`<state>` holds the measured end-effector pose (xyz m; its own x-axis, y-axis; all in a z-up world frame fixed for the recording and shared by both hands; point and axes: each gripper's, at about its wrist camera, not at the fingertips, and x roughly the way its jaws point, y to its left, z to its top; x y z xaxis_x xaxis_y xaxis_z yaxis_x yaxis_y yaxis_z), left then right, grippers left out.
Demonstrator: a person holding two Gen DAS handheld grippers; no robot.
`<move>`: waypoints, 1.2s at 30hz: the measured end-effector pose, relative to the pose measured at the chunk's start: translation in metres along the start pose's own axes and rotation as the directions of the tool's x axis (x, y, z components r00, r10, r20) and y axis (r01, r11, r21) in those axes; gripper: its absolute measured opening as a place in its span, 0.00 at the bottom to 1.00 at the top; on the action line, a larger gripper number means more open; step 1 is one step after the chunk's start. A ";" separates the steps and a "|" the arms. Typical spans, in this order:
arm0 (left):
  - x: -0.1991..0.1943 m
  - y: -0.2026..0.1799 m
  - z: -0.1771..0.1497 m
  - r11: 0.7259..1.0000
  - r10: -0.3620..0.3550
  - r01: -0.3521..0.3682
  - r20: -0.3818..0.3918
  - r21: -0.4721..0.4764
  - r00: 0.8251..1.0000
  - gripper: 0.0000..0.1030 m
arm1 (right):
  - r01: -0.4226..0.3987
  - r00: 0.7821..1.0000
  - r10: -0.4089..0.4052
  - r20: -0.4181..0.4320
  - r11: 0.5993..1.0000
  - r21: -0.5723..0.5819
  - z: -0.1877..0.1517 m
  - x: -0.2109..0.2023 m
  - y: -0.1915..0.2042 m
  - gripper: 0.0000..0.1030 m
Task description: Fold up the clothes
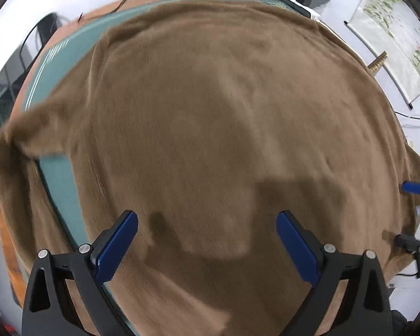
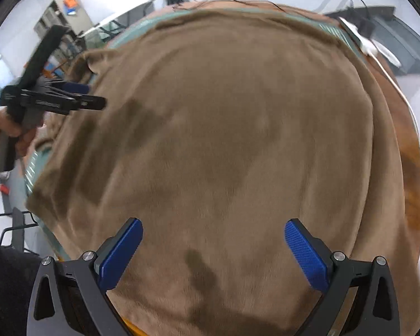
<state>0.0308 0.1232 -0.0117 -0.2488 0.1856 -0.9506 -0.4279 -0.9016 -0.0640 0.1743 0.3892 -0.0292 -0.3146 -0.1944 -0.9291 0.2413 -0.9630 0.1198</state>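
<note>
Left gripper [image 1: 207, 233] jaws spread wide, right gripper [image 2: 213, 242] jaws equally wide, bare hand [image 2: 7, 137] clasping the left gripper's handle

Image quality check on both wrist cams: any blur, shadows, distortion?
Left wrist view: motion blur smears the brown garment, worst at its left sleeve; gripper shadows fall across the cloth; strong fisheye curving at the rim. Right wrist view: softer blur, dark shadow patches on the fabric, the left gripper streaked. Lighting looks even, no glare.

Bright, even light — motion blur, fisheye-bent edges.
</note>
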 end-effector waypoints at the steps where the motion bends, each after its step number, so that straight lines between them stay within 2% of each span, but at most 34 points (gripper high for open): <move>1: 0.000 -0.003 -0.008 1.000 0.007 -0.007 -0.002 -0.005 1.000 0.98 | 0.013 1.000 -0.013 -0.009 1.000 -0.002 -0.008 0.004 0.000 1.00; 5: 0.003 -0.012 -0.039 0.999 0.049 -0.050 -0.013 -0.014 0.999 0.98 | 0.130 0.987 -0.135 -0.084 0.990 -0.063 -0.038 0.026 -0.001 1.00; 7: 0.005 -0.012 -0.051 0.997 0.064 -0.065 -0.021 -0.029 0.998 0.98 | 0.117 0.993 -0.119 -0.025 0.990 -0.075 -0.047 0.020 -0.005 1.00; 10: 0.008 -0.011 -0.069 0.995 0.086 -0.087 -0.034 -0.051 0.996 0.97 | 0.124 0.992 -0.124 0.006 0.989 -0.082 -0.051 0.015 -0.006 1.00; 22: 0.001 -0.010 -0.092 0.983 0.114 -0.112 0.010 -0.145 0.993 0.99 | 0.160 0.980 -0.160 0.121 0.987 0.011 -0.065 0.000 -0.015 1.00; 26: -0.014 -0.013 -0.101 0.989 0.082 -0.076 0.042 -0.127 0.996 0.99 | 0.168 0.975 -0.172 0.140 0.985 0.040 -0.072 -0.016 -0.018 1.00; 28: -0.031 -0.017 -0.117 0.996 0.063 -0.057 0.087 -0.071 0.994 0.99 | 0.172 0.971 -0.179 0.158 0.984 0.057 -0.078 -0.029 -0.019 1.00; 30: -0.045 -0.016 -0.136 0.998 0.058 -0.055 0.117 -0.025 0.991 0.99 | 0.177 0.962 -0.179 0.207 0.984 0.029 -0.093 -0.048 -0.016 1.00; 33: -0.063 -0.007 -0.168 0.997 0.075 -0.079 0.144 0.024 0.987 0.99 | 0.233 0.946 -0.219 0.239 0.972 -0.033 -0.113 -0.063 -0.009 1.00; 36: -0.063 -0.003 -0.189 0.996 0.083 -0.084 0.124 0.003 0.989 0.99 | 0.266 0.948 -0.243 0.206 0.960 -0.092 -0.123 -0.053 -0.001 1.00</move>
<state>0.2117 0.0410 -0.0093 -0.3893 0.1572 -0.9076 -0.4083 -0.9127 0.0170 0.3038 0.4230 -0.0234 -0.5462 0.0114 -0.8376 0.2325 -0.9586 -0.1646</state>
